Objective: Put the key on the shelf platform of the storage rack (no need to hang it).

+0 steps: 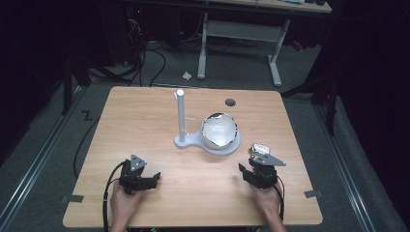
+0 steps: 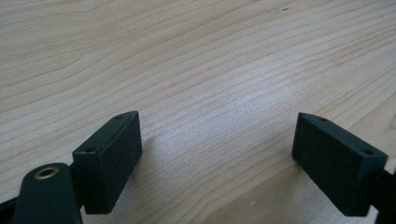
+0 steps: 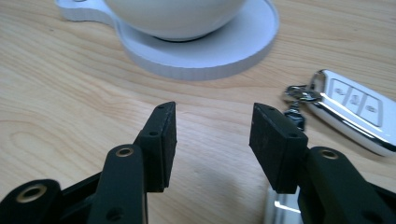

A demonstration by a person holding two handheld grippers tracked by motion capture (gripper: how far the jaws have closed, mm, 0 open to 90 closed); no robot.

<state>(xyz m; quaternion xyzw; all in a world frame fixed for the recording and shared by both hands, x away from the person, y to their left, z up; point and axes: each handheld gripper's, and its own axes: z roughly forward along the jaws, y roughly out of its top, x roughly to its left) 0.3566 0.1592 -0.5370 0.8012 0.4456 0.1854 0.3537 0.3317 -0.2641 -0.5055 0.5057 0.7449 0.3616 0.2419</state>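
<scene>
A white bowl [image 1: 220,130] sits on the round base of a white stand [image 1: 193,141] with an upright post [image 1: 180,113], at the middle of the wooden table [image 1: 145,111]. A silver car key fob [image 1: 260,148] lies right of the stand, just ahead of my right gripper [image 1: 254,164]. In the right gripper view the jaws [image 3: 212,116] stand open over bare wood, with the key fob [image 3: 355,109] off to their right and the bowl [image 3: 173,16] on its base [image 3: 210,51] beyond. My left gripper [image 1: 140,173] rests low at the near left, open [image 2: 217,121] with nothing between its pads.
A dark round hole [image 1: 230,102] marks the table's far side. The table's front edge runs just behind both hands. Beyond the table stand a white-legged desk [image 1: 239,29] and cables on the grey floor.
</scene>
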